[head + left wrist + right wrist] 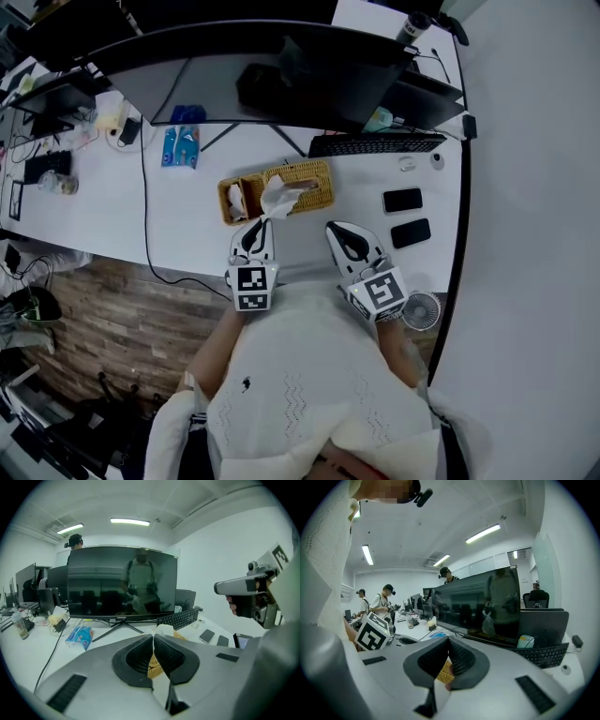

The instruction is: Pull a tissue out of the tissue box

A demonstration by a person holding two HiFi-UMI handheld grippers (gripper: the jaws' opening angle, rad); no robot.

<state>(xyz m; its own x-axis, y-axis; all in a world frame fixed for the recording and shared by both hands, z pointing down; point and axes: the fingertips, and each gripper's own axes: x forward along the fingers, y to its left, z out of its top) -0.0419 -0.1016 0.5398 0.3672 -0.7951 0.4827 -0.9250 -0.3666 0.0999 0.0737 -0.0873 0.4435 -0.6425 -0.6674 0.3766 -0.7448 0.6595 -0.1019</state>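
Note:
A woven yellow tissue box (305, 178) lies on the white desk (187, 216), in front of the monitor. A white tissue (278, 198) rises out of its slot and stretches toward me. My left gripper (263, 222) is shut on the near end of that tissue. In the left gripper view the tissue (164, 630) sticks up past the closed fingertips, and the box (155, 668) shows through the gap below. My right gripper (337, 229) hovers just right of the box, apart from it, jaws shut with nothing between them. The box (444, 671) shows under its tips in the right gripper view.
A wide monitor (253, 75) and a keyboard (375, 143) stand behind the box. Two dark phones (403, 200) (410, 232) lie to the right, and a small fan (422, 309) is near the desk's front corner. A blue tissue pack (180, 147) and a black cable (145, 206) are at the left.

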